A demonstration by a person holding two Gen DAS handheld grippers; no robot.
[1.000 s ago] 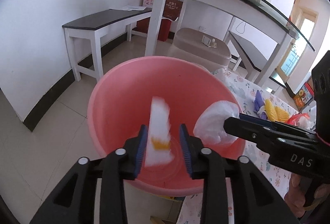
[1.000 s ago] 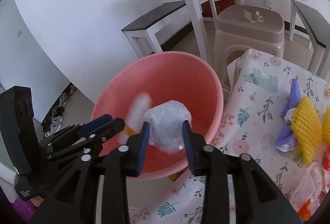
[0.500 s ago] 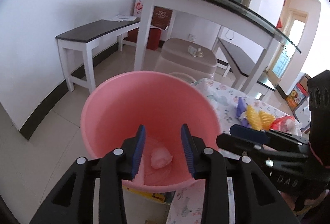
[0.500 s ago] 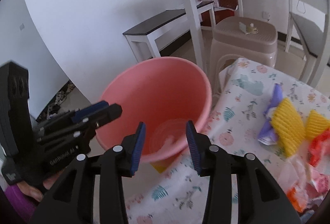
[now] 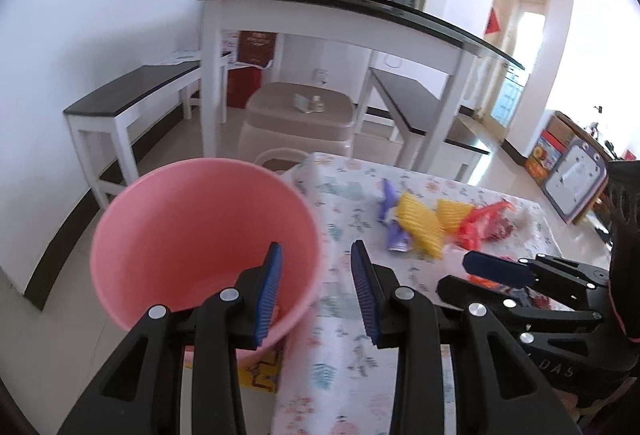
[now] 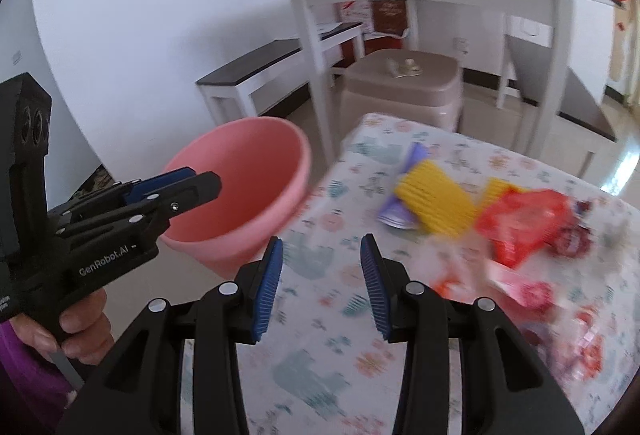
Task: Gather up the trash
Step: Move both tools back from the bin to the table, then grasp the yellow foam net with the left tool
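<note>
A pink bucket (image 5: 192, 231) stands at the left edge of a table with a floral cloth (image 5: 344, 335); it also shows in the right wrist view (image 6: 244, 191). My left gripper (image 5: 316, 287) is open and empty over the bucket's right rim. My right gripper (image 6: 320, 287) is open and empty above the cloth. Trash lies on the table to the right: yellow foam netting (image 6: 436, 203), a purple wrapper (image 6: 396, 211), red wrappers (image 6: 524, 219) and more blurred pieces. The same netting (image 5: 420, 223) shows in the left wrist view.
A beige plastic stool (image 5: 304, 115) stands beyond the table. A white table with a glass top (image 5: 340, 11) and dark benches (image 5: 132, 99) stand behind by the wall. The right gripper's body (image 5: 532, 283) shows at the right in the left wrist view.
Both grippers let their trash drop into the bucket, then drew back and swung right towards the table. The white pieces they held are gone from the fingers.
</note>
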